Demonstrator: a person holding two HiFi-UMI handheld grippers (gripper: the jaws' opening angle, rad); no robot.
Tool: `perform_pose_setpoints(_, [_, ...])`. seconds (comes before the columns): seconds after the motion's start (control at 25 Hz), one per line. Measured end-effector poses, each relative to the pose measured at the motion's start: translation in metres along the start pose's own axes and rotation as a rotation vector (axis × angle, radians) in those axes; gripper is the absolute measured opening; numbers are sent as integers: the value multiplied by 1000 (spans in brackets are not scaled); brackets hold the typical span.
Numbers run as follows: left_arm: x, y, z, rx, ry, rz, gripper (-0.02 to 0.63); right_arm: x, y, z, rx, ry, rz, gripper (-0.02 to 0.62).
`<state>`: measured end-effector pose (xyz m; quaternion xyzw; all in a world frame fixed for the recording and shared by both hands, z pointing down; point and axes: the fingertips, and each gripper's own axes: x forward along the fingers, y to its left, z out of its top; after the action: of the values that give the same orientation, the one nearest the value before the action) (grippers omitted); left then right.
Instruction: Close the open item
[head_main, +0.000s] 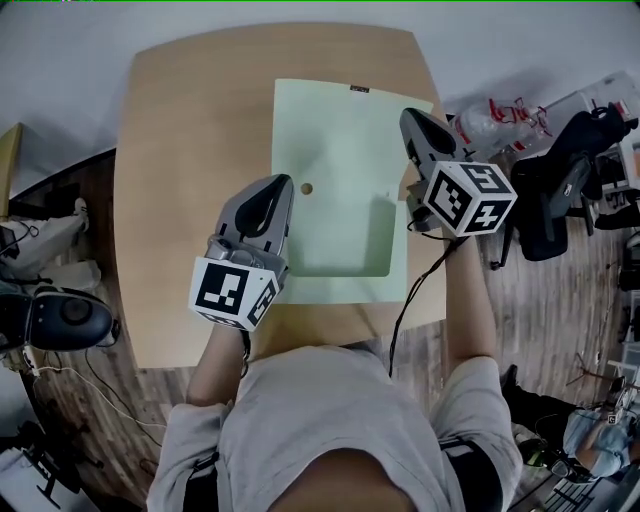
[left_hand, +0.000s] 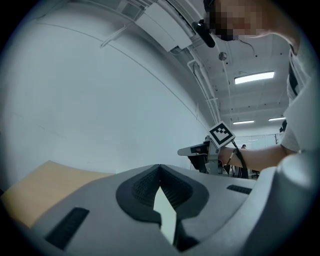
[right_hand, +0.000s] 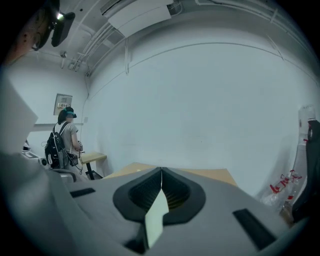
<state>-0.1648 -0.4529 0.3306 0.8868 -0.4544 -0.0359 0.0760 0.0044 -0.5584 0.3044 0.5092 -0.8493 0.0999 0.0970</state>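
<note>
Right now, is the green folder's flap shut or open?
Open: the flap is raised off the folder, pinched by left gripper and right gripper; the button is uncovered.

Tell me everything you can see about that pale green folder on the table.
The pale green folder lies on the wooden table, thin like card or plastic sheet. A small round stud sits near its middle and a dark tag on its far edge. Its near part looks raised, with a shadowed rectangle there. The left gripper and right gripper are each shut on a thin green edge of it.
</note>
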Motion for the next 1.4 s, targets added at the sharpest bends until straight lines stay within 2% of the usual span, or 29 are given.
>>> perform_pose_setpoints(0.24, [7, 12, -10, -15, 27, 4, 12, 52, -32, -11, -40, 118, -31, 9])
perform_pose_setpoints(0.44, [14, 24, -17, -31, 36, 14, 12, 92, -55, -18, -33, 199, -18, 9])
perform_pose_setpoints(0.76, [19, 41, -24, -52, 52, 35, 12, 130, -88, -44, -16, 374, -82, 9])
perform_pose_setpoints(1.0, [19, 49, -28, -70, 53, 47, 12, 144, -96, -61, -68, 498, -93, 9])
perform_pose_setpoints(1.28, [17, 45, -27, -73, 48, 41, 12, 136, -91, -67, -73, 536, -52, 9])
perform_pose_setpoints(1.4, [17, 43, -25, -72, 43, 36, 12, 132, -87, -63, -132, 526, -22, 9])
